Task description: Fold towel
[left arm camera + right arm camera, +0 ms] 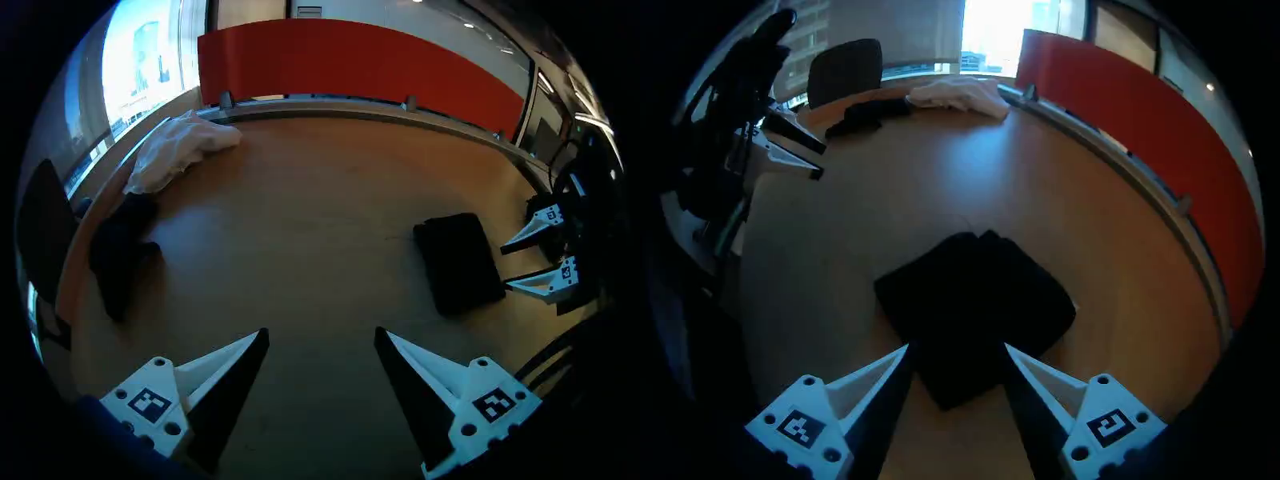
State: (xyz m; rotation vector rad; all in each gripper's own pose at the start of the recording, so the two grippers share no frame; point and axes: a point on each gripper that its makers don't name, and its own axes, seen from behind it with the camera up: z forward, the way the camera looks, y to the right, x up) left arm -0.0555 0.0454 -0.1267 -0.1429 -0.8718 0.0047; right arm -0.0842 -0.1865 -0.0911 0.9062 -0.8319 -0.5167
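At a round-edged wooden table [320, 208], I hold both tongs released, with the jaws spread and nothing between them. The task's thing, a black fabric towel [972, 296] already lying as a compact, layered rectangle, sits right ahead of my right tongs [958, 346]. Its near corner lies between the two open tips at 12 o'clock, though I cannot tell whether they touch the cloth. From my left tongs [320, 332] the same towel lies well apart at 2 o'clock, with bare table straight ahead.

The fold looks nearly finished, I judge. If one more fold is wanted, it goes best by pinching every layer at that near edge, lifting low, carrying it toward 12 o'clock and laying edge on edge. My left tongs should come across to pin the far side, so the stack does not slide on the smooth wood.

A crumpled white cloth [180, 148] and a dark heaped cloth [120, 244] lie far off, near the table's edge by the red partition panel [360, 68].
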